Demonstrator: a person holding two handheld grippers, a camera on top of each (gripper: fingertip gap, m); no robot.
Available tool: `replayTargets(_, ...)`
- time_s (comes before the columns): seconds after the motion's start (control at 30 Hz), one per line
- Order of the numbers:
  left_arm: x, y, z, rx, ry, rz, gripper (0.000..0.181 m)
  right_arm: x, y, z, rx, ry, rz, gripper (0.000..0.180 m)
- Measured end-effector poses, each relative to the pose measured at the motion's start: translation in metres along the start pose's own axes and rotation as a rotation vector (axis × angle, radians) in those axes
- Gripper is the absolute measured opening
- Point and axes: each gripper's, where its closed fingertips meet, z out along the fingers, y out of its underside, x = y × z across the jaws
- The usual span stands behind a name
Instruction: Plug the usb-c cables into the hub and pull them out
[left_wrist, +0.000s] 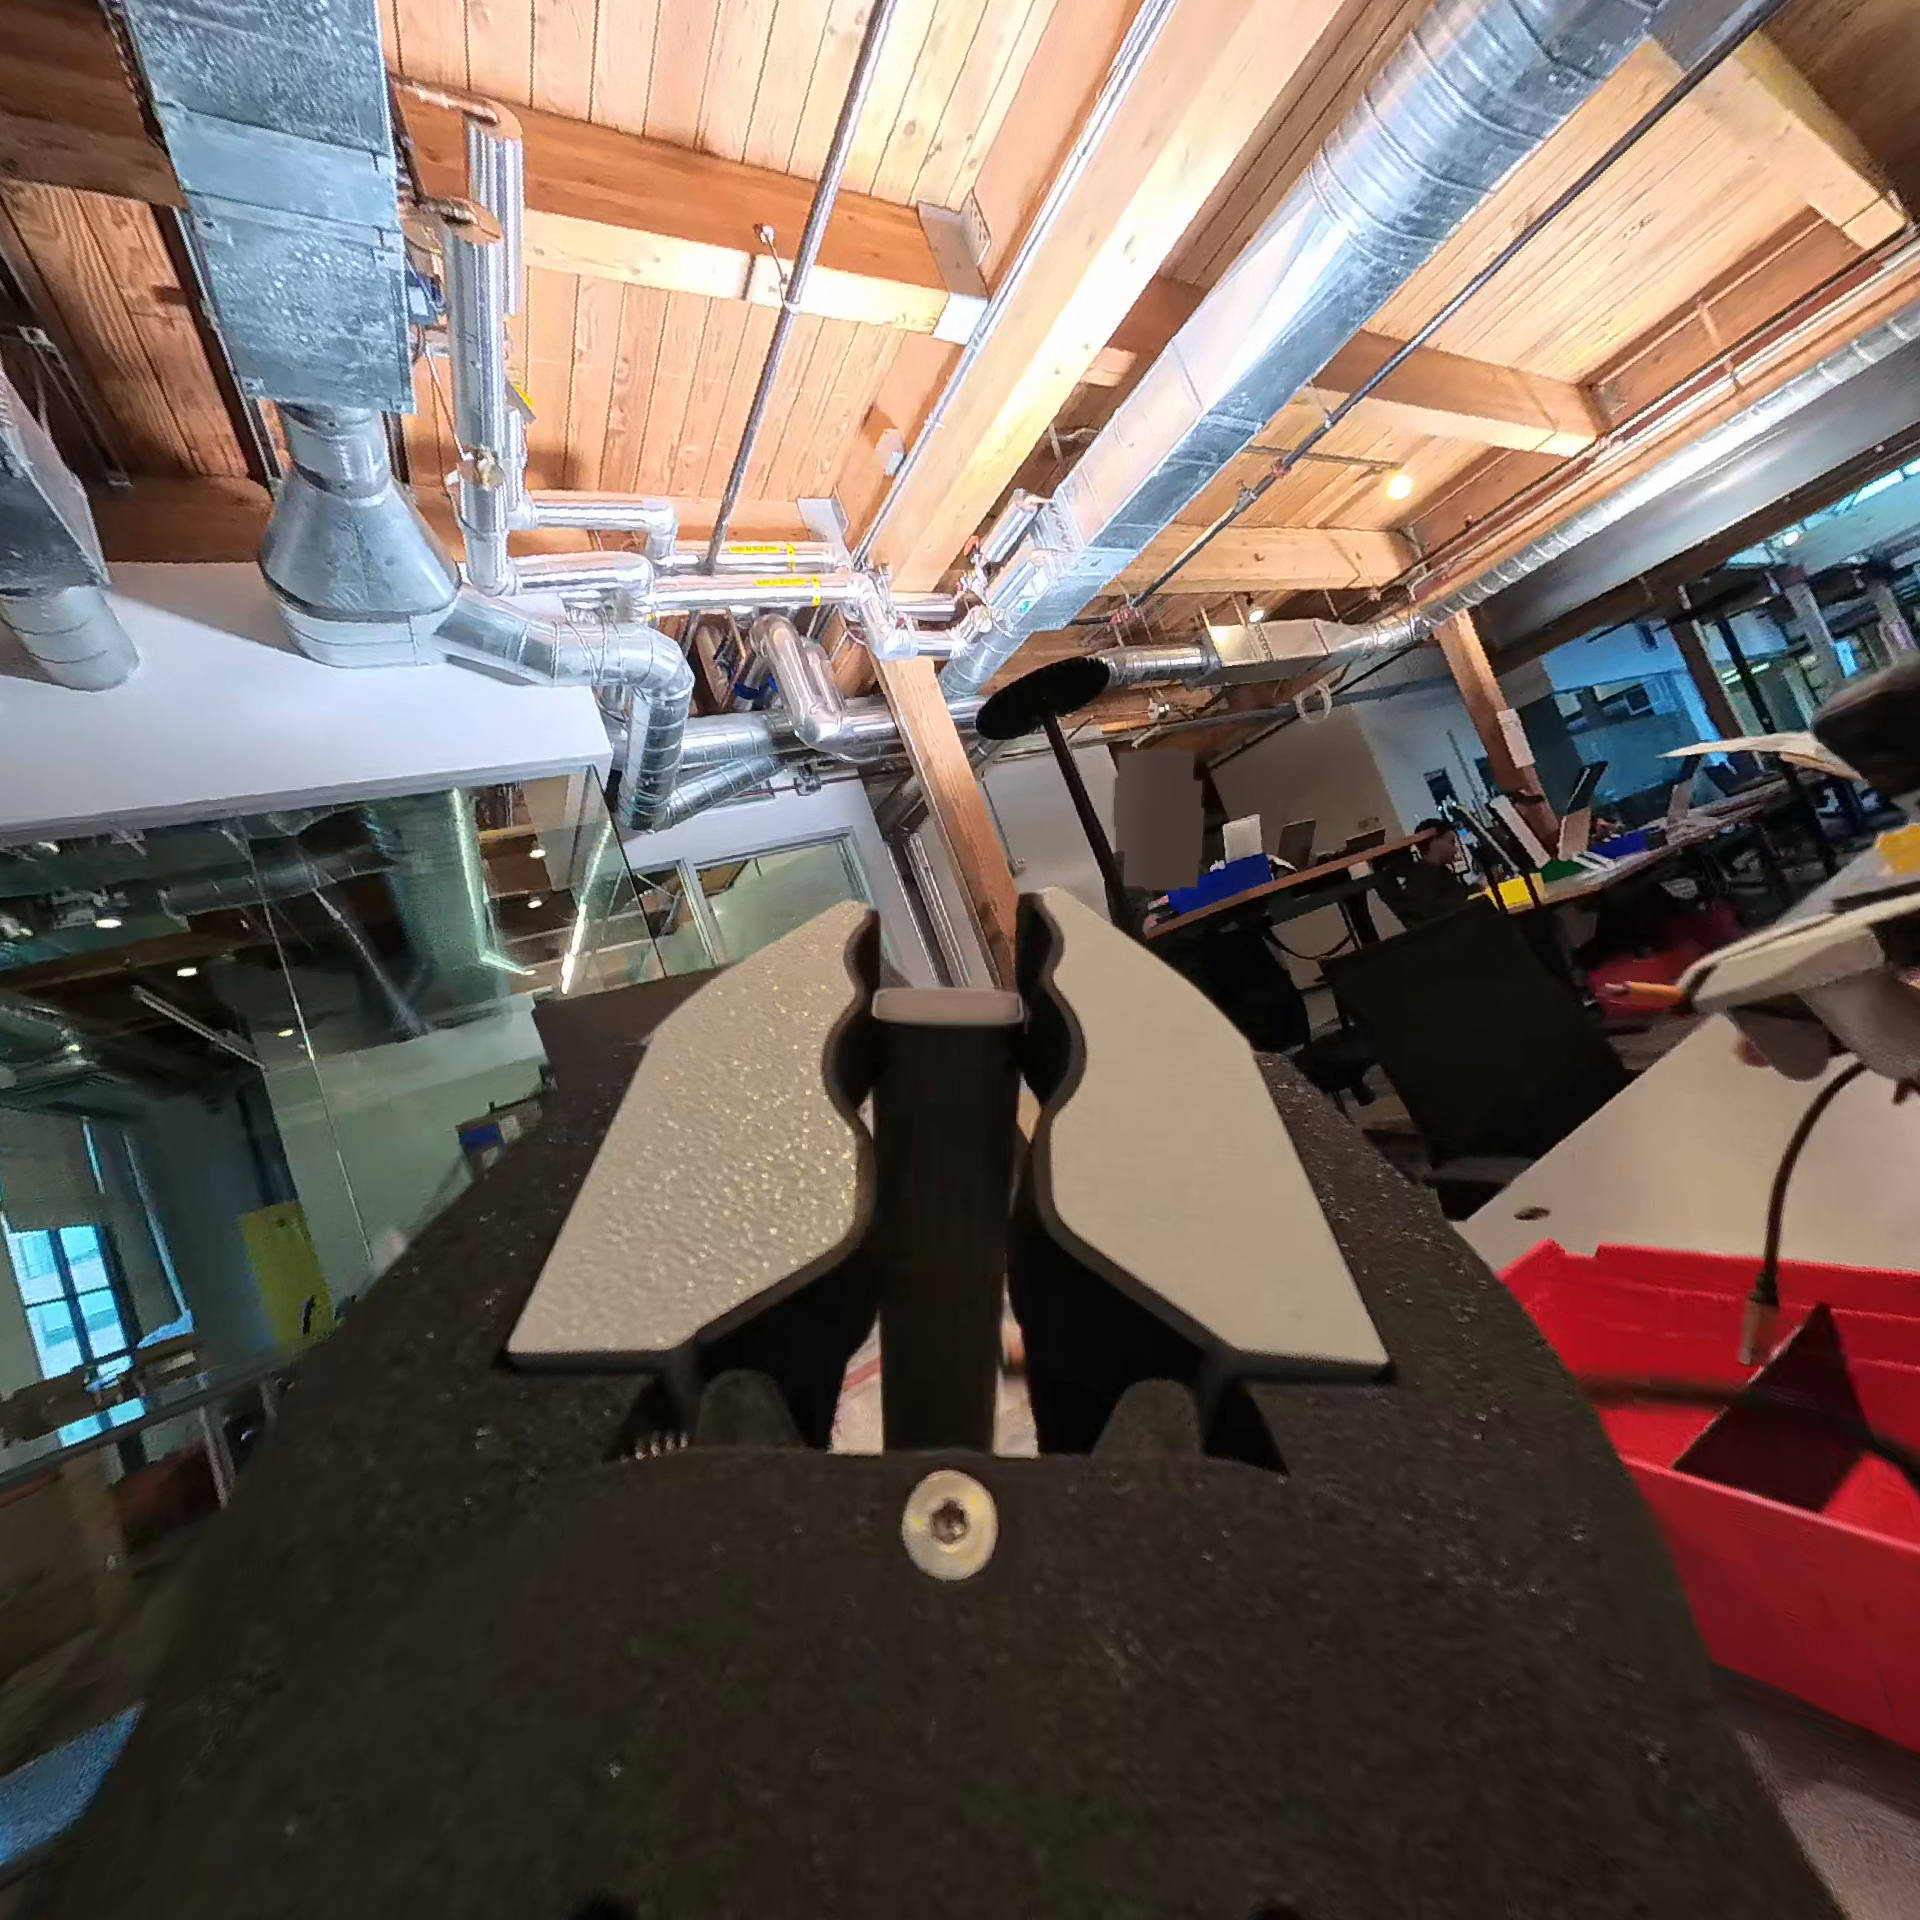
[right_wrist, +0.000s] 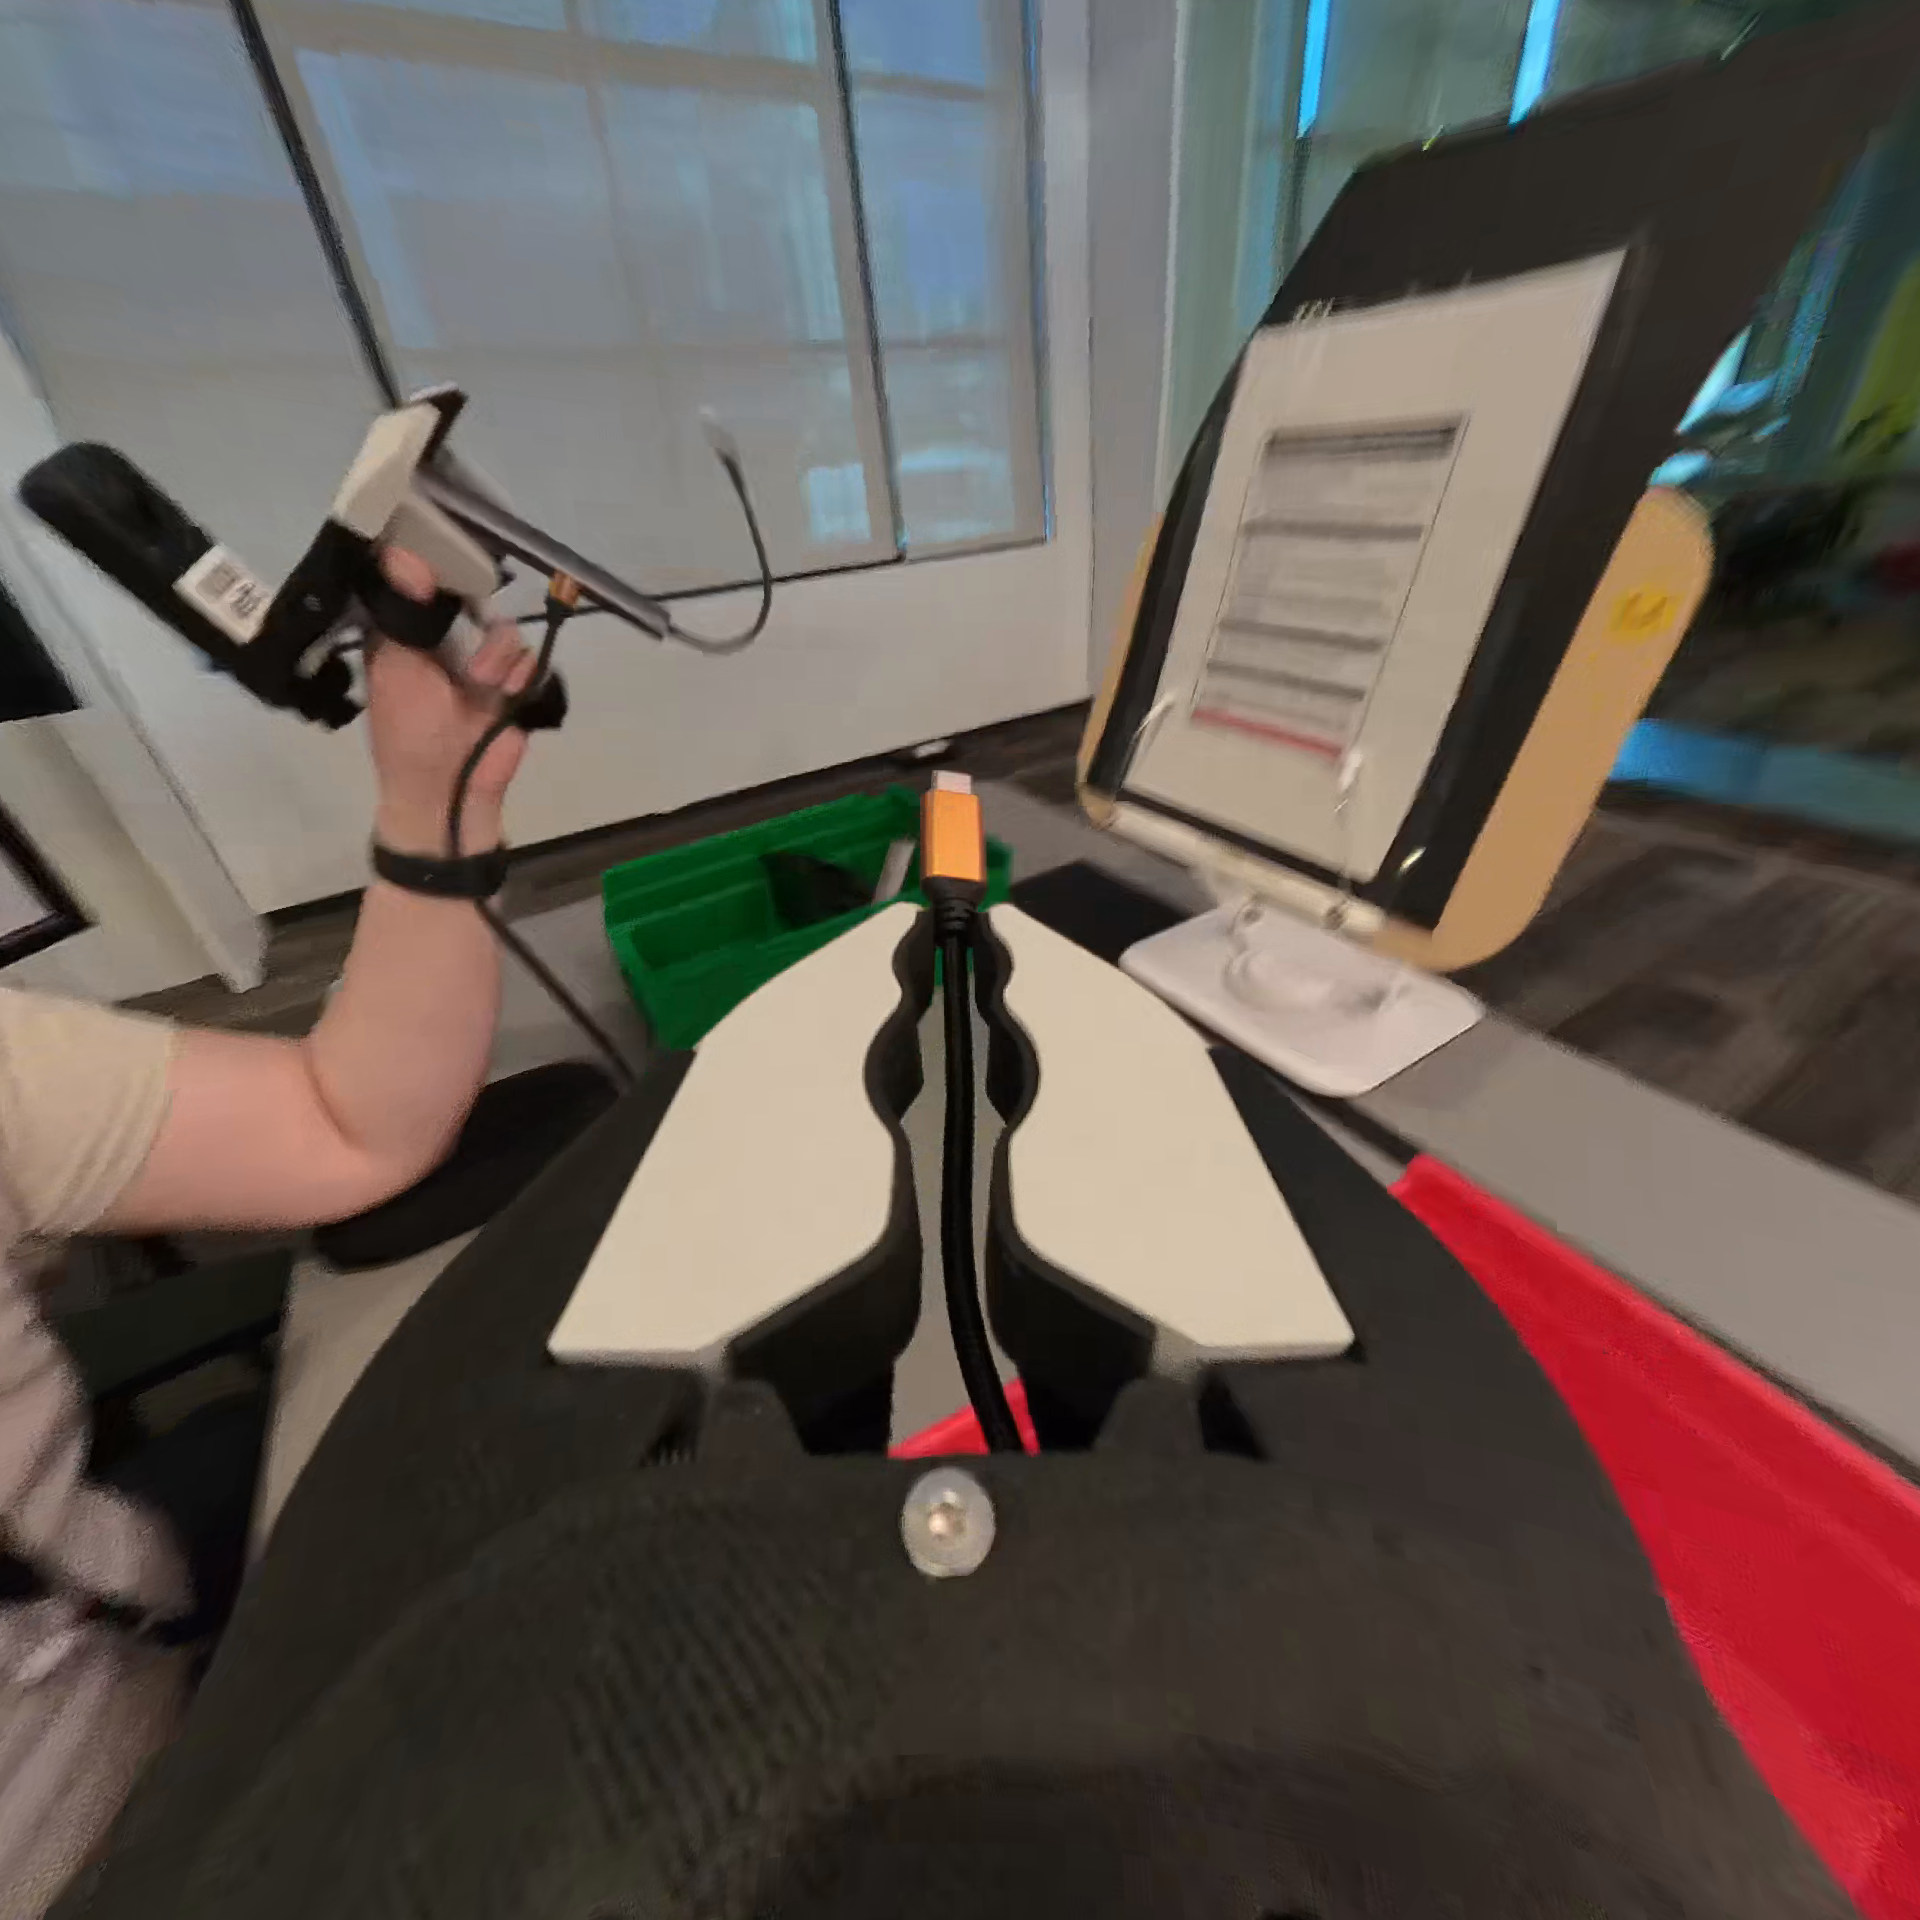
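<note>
My left gripper (left_wrist: 945, 935) is shut on the dark hub (left_wrist: 943, 1143), whose silver end sits between the fingertips, and it points up at the ceiling. In the right wrist view a hand holds that gripper (right_wrist: 416, 457) up at the left with the grey hub (right_wrist: 582, 571). An orange plug (right_wrist: 564, 592) on a black cable sits at the hub's side. My right gripper (right_wrist: 951, 914) is shut on a black braided USB-C cable (right_wrist: 956, 1143). Its orange plug (right_wrist: 948, 842) sticks out past the fingertips, apart from the hub. The right gripper also shows in the left wrist view (left_wrist: 1766, 966).
A red bin (left_wrist: 1714, 1538) stands under my right gripper on the white table (left_wrist: 1621, 1153). A green bin (right_wrist: 727, 935) stands ahead. A black stand holding a printed sheet (right_wrist: 1351, 623) is at the right. The person's forearm (right_wrist: 395, 1018) crosses the left side. Some 35 centimeters of space lies between my two pairs of fingers.
</note>
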Motion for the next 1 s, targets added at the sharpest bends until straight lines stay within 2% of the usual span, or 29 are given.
replayTargets(0.17,0.004,0.012,0.006,-0.055,0.027,-0.027,0.024,0.010,0.073,-0.010,-0.272,-0.135,0.064,0.008)
replayTargets(0.27,0.013,0.019,0.011,-0.092,0.076,-0.058,0.023,0.016,0.141,-0.020,-0.555,-0.185,0.116,0.008)
replayTargets(0.33,0.019,0.024,0.014,-0.112,0.105,-0.073,0.023,0.023,0.183,-0.029,-0.745,-0.168,0.160,0.008)
replayTargets(0.5,0.031,0.033,0.020,-0.145,0.173,-0.132,0.023,0.038,0.234,-0.045,-1.005,-0.097,0.337,0.009)
replayTargets(0.57,0.036,0.036,0.022,-0.152,0.193,-0.149,0.023,0.028,0.214,-0.036,-0.897,-0.175,0.404,0.009)
replayTargets(0.6,0.037,0.036,0.022,-0.153,0.199,-0.153,0.023,0.029,0.201,-0.032,-0.829,-0.170,0.402,0.018)
replayTargets(0.67,0.042,0.037,0.024,-0.158,0.213,-0.157,0.023,0.039,0.179,-0.033,-0.742,-0.089,0.298,0.034)
replayTargets(0.83,0.052,0.038,0.026,-0.151,0.249,-0.196,0.023,0.043,0.117,-0.033,-0.528,0.054,0.021,0.036)
replayTargets(0.9,0.056,0.036,0.027,-0.141,0.275,-0.232,0.023,0.036,0.093,-0.018,-0.453,0.070,-0.105,0.037)
replayTargets(1.0,0.064,0.035,0.028,-0.132,0.325,-0.299,0.023,0.002,0.058,0.036,-0.317,-0.004,-0.324,0.051)
